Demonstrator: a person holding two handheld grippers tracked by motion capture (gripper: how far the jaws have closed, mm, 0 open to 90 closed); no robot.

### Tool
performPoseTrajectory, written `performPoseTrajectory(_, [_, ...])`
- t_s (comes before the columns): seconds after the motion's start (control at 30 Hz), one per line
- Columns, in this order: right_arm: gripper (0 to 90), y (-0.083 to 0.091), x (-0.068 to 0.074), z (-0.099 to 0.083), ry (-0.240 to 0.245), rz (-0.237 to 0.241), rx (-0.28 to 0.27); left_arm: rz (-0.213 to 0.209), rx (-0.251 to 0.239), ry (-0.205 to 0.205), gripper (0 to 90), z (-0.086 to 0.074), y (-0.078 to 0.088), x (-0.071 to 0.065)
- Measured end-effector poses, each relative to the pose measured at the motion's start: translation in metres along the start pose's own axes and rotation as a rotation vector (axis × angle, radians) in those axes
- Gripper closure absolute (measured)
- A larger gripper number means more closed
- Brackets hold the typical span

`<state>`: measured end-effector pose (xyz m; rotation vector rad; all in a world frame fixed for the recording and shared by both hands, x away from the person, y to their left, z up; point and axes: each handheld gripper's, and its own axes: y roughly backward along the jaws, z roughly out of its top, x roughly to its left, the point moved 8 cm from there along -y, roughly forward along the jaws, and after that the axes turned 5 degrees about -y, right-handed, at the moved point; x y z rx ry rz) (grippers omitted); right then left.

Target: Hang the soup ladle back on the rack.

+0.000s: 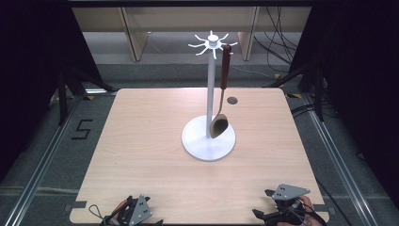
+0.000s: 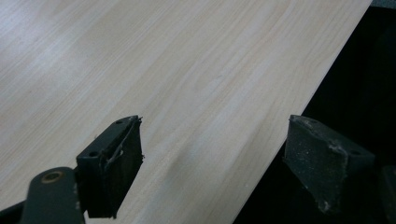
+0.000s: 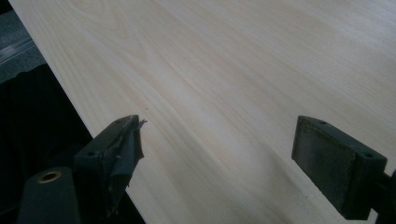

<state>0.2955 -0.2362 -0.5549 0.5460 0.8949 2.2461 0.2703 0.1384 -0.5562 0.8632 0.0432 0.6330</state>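
A white stand (image 1: 208, 136) with a round base, a tall pole and radial hooks at its top rises from the middle of the wooden table (image 1: 141, 141). A brown wooden spoon (image 1: 222, 94) hangs from one hook, its bowl down near the base. My left gripper (image 1: 134, 214) rests at the table's front edge on the left, and my right gripper (image 1: 280, 209) at the front edge on the right. The left gripper view has its jaws wide apart (image 2: 212, 158) over bare wood and the table edge. In the right gripper view the gripper (image 3: 217, 161) is likewise open with nothing between its jaws.
A small dark round mark (image 1: 232, 100) lies on the table behind the stand. Black curtains flank both sides. Metal floor rails (image 1: 42, 160) run along the table's left and right. Wooden furniture legs and cables sit beyond the far edge.
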Motion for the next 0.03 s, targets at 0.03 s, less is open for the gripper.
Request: performPoseTrajectory(0.03, [16.8, -0.0003, -0.0001, 0.0001, 0.005, 0.007, 0.001, 0.0, 0.0, 0.001, 18.4, 0.0, 0.0, 0.0])
